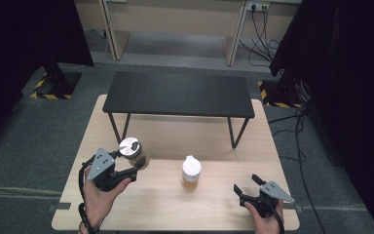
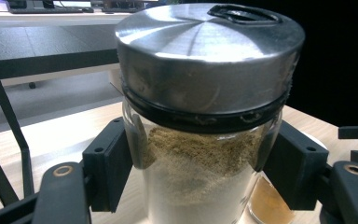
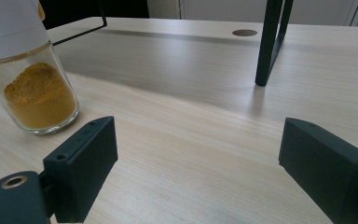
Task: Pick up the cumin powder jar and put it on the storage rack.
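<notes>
The spice jar (image 2: 200,140) sits clamped between the left tongs (image 1: 139,163), lifted.

A clear glass jar (image 2: 200,186) has smooth, shiny walls, a coarse tan powder (image 2: 196,154) inside, and a brushed metal lid (image 2: 205,51) with a dull sheen above a black plastic ring. The black pads (image 2: 107,163) pressed on the jar look like matt plastic. Just right of the jar, a second clear glass jar (image 3: 39,100) holds fine orange powder under a smooth white plastic top (image 1: 191,165). Under both, the table (image 3: 205,140) is pale wood, matt and finely grained. Behind the jars, a shelf (image 1: 177,94) is matt black.
</notes>
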